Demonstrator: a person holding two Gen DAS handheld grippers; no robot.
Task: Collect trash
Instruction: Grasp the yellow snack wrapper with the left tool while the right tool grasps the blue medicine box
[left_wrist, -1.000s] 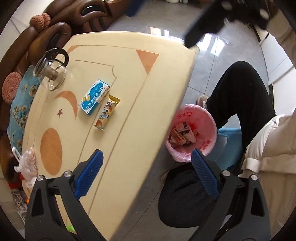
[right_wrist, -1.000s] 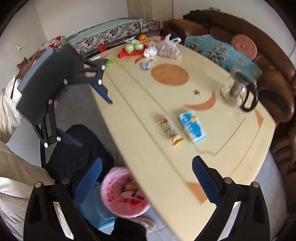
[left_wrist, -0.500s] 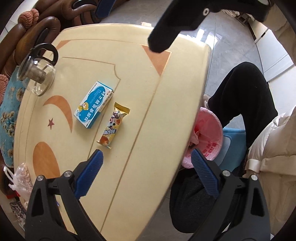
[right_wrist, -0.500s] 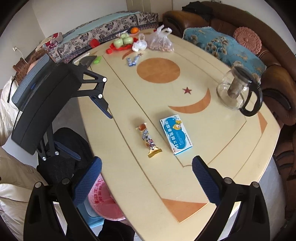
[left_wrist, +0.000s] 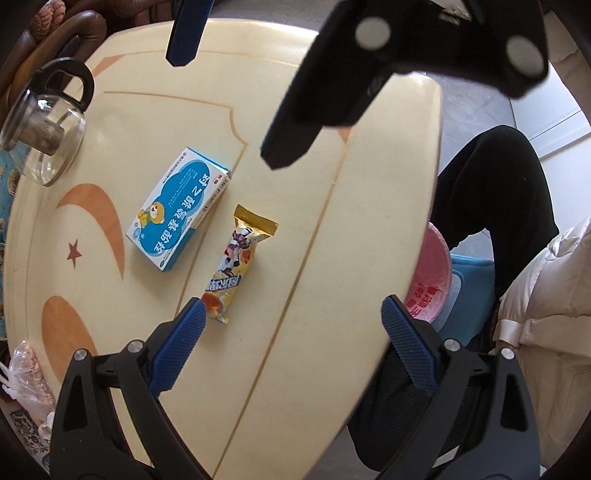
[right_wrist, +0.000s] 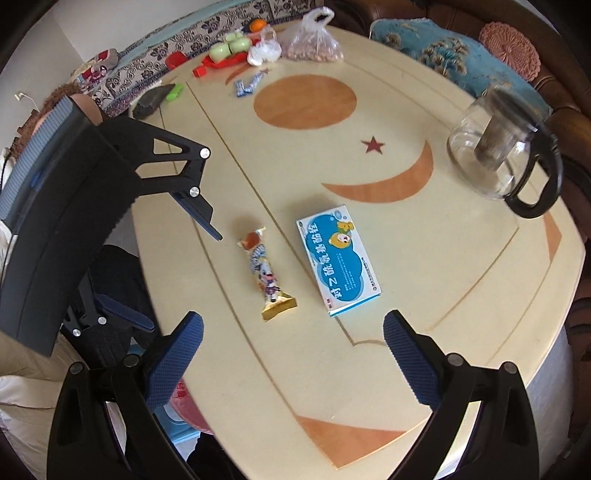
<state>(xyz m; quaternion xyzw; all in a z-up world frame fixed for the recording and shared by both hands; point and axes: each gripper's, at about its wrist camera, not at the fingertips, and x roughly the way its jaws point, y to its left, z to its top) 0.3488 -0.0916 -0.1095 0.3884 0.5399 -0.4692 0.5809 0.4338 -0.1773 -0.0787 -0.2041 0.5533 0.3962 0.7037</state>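
Cream oval desk (left_wrist: 332, 332) now nearer — both grippers (left_wrist: 291, 325) (right_wrist: 291, 332) open, empty, moved off pink-lined bin (left_wrist: 436, 280) toward gold-ended candy wrapper (left_wrist: 236, 266) & blue medicine box (right_wrist: 338, 258).

pink bin (left_wrist: 437, 273): mostly hidden by table (left_wrist: 332, 295) edge
bin contents: unseen
glass teapot (left_wrist: 40, 136): cut off at left frame edge
box (right_wrist: 338, 258) small print: unreadable

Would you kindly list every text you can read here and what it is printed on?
"对乙酰氨基酚栓": large print on the blue box; its small print is too small to read.
Snack wrapper: large characters, too blurred to read.
Pink bin bag: red print, partly hidden, unreadable.
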